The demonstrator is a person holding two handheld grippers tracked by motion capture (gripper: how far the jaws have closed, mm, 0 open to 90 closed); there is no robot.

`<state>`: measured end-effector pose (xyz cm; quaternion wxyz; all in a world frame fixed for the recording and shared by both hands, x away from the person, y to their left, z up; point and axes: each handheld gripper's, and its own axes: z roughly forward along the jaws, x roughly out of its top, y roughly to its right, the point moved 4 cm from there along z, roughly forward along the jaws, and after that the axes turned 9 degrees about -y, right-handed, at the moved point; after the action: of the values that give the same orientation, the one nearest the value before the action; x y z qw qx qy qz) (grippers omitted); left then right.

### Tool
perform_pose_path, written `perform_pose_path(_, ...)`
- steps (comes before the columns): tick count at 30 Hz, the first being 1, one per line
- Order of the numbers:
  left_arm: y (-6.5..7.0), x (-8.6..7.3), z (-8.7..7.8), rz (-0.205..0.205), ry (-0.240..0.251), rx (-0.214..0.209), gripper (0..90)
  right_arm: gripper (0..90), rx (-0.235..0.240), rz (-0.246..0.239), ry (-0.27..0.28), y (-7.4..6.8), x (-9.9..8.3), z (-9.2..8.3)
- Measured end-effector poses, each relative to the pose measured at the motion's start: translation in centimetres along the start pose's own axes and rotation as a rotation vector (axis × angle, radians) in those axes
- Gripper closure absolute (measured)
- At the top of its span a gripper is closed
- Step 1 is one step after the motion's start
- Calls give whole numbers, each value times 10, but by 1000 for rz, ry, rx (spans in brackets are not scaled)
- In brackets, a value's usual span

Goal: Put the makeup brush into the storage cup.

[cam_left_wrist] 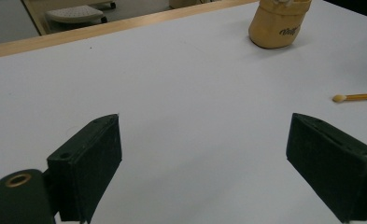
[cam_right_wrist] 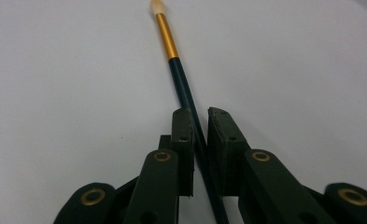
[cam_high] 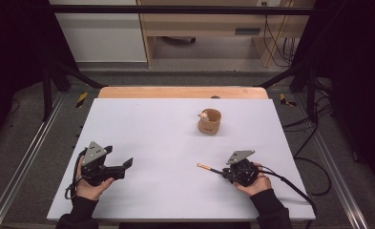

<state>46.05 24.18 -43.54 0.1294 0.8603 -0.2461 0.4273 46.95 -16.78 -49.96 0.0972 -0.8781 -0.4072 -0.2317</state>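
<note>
A thin brush (cam_right_wrist: 177,64) with a dark handle, a gold ferrule and a pale tip lies low over the white table (cam_high: 151,124). My right gripper (cam_right_wrist: 199,117) is shut on its handle, and the tip points away from the jaws. From above, the right gripper (cam_high: 222,171) sits at the front right with the brush (cam_high: 205,166) sticking out to the left. My left gripper (cam_high: 127,164) rests at the front left, open and holding nothing. Its own view shows the left gripper (cam_left_wrist: 204,154) with jaws wide apart, the brush tip (cam_left_wrist: 340,98) at the right edge and a tan cup (cam_left_wrist: 277,25) beyond.
The tan cup (cam_high: 209,121) stands right of centre toward the back, with something small and white at its rim. A wooden strip (cam_high: 182,92) runs along the table's far edge. Dark frame posts and cables flank the table on both sides.
</note>
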Motion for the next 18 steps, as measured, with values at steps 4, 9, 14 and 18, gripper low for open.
perform_pose_path(4,0,0,0,0,0,-1,100,831,-1,12,-7,0,0,-1)
perform_pose_path(9,0,0,0,0,0,0,100,838,6,17,-14,0,-1,-1)
perform_pose_path(14,0,0,0,3,-5,0,100,837,7,18,-14,0,-1,-1)
perform_pose_path(18,0,0,1,-2,-3,-1,100,789,5,19,-1,0,0,-2)
